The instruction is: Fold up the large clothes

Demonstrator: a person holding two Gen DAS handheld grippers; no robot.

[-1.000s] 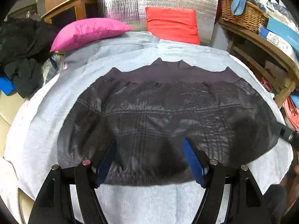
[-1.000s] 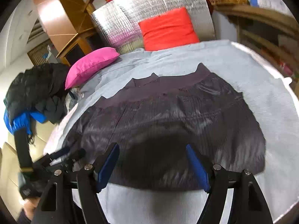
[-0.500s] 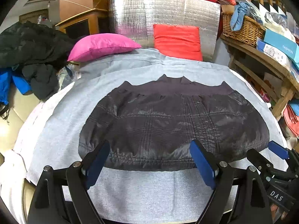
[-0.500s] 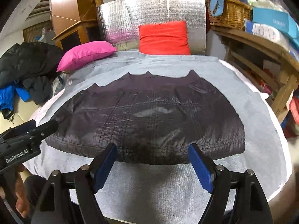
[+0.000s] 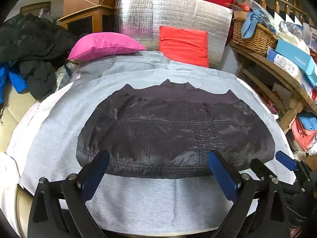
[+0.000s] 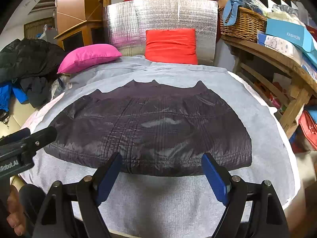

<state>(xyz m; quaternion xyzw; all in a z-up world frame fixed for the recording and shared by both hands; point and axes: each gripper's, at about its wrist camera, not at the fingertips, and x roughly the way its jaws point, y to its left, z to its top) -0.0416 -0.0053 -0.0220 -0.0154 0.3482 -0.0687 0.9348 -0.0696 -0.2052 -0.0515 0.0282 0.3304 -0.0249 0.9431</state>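
The dark quilted jacket (image 5: 174, 130) lies flat on the grey sheet (image 5: 154, 202), before the red cushion (image 5: 183, 44). It is probably light, soft and slippery; its near hem offers hold. The left gripper (image 5: 158, 168) has just been opening; the right gripper (image 6: 161, 170) stands spread; both are empty.

Left hand-held gripper (image 5: 158, 163) and right hand-held gripper (image 6: 161, 163), jaws wide, empty.

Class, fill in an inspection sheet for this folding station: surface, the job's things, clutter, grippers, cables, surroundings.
Surface: grey sheet, smooth, covering the table.
Job's things: dark jacket lying flat, folded, collar edge away from the cameras.
Clutter: pink pillow and red pillow at the far edge.
Grippers: left gripper and right gripper open, just opened wider, nothing held.
Cables: nothing seen.
Surroundings: clothes pile left, wicker basket on a shelf right.
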